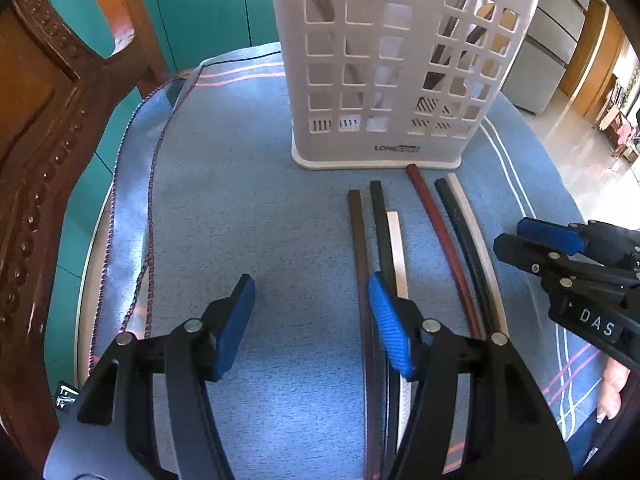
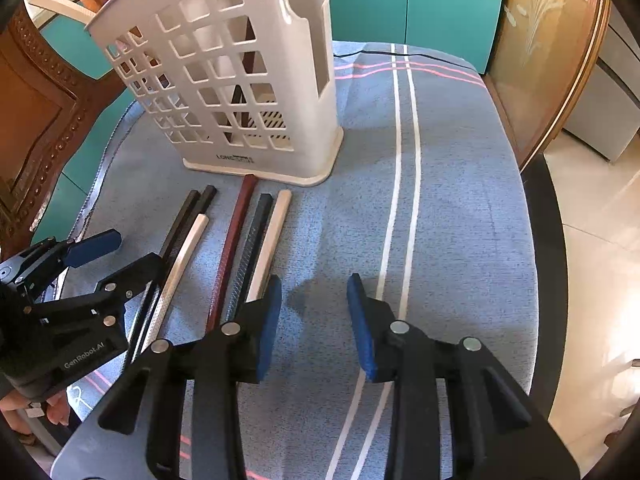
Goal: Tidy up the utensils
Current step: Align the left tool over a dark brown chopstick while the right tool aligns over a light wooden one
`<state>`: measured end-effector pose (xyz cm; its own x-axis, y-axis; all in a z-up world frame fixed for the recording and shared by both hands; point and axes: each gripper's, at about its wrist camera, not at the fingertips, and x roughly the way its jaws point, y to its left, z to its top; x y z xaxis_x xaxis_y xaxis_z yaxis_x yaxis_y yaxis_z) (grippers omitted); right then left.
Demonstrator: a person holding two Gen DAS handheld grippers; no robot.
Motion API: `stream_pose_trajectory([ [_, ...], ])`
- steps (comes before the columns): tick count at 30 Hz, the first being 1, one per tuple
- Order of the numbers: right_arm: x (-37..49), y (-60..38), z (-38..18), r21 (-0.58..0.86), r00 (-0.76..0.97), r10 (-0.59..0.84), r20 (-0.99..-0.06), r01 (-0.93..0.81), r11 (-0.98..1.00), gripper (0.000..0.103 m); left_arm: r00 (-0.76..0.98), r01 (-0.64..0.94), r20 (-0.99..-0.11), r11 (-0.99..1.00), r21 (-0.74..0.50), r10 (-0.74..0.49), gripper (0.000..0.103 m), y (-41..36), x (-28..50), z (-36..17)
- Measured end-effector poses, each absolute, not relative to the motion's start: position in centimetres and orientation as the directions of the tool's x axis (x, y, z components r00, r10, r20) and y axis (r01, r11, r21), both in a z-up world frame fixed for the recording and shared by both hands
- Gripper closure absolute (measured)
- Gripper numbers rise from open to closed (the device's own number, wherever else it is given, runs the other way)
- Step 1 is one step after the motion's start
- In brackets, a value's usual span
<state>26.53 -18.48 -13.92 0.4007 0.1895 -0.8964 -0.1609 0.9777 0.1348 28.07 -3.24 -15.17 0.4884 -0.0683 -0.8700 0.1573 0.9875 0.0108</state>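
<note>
Fingers of left gripper (image 1: 312,322) and right gripper (image 2: 314,320) spread, gripping nothing, chopsticks (image 1: 438,232) flat before white holder (image 1: 400,64)

Matt white plastic holder (image 1: 400,80), woven blue cloth (image 1: 260,220), perhaps lacquered chopsticks (image 1: 440,232).

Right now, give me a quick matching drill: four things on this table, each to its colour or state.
1. utensil holder
2. left gripper
3. chopstick nearest the holder's base
4. tablecloth

a. reddish-brown
b. blue with stripes
c. white, upright
d. open, nothing between its pads

Pairs: 1-c, 2-d, 3-a, 4-b
</note>
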Motion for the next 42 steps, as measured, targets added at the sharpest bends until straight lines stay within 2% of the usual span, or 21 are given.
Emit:
stream_pose_trajectory([
  [11,25.6,-16.7,-14.2,0.095,0.424,0.174,-0.889,-0.201,0.975,0.066,0.499,0.161,-0.865,0.986,0.038,-0.048,0.042,-3.6,27.4,-14.8],
  [16,25.8,-16.9,-13.3,0.155,0.458,0.234,-0.858,-0.204,0.967,0.066,0.499,0.165,-0.865,0.986,0.037,-0.051,0.042,-3.6,27.3,-14.8],
  [30,26.6,-16.7,-14.2,0.130,0.415,0.204,-0.887,-0.199,0.971,0.064,0.502,0.164,-0.864,0.985,0.043,-0.046,0.038,-3.7,27.0,-14.8],
  [37,25.7,-14.2,-14.7,-0.011,0.472,0.113,-0.874,-0.252,0.968,0.063,0.489,0.173,-0.871,0.983,0.060,-0.033,0.036,-3.9,26.9,-15.2],
  [38,25.7,-14.1,-14.7,-0.010,0.472,0.115,-0.874,-0.254,0.967,0.065,0.496,0.172,-0.868,0.983,0.064,-0.030,0.036,-3.9,26.8,-15.3],
  [40,25.8,-14.1,-14.7,0.013,0.462,0.135,-0.877,-0.258,0.966,0.078,0.498,0.173,-0.867,0.982,0.070,-0.026,0.036,-4.0,26.8,-15.3],
  [41,25.9,-14.3,-14.7,0.023,0.454,0.143,-0.879,-0.259,0.966,0.088,0.499,0.174,-0.866,0.982,0.069,-0.028,0.036,-4.0,26.8,-15.4],
  [42,25.9,-14.6,-14.6,0.028,0.449,0.146,-0.881,-0.259,0.965,0.089,0.498,0.174,-0.867,0.983,0.066,-0.030,0.036,-3.9,26.8,-15.4],
])
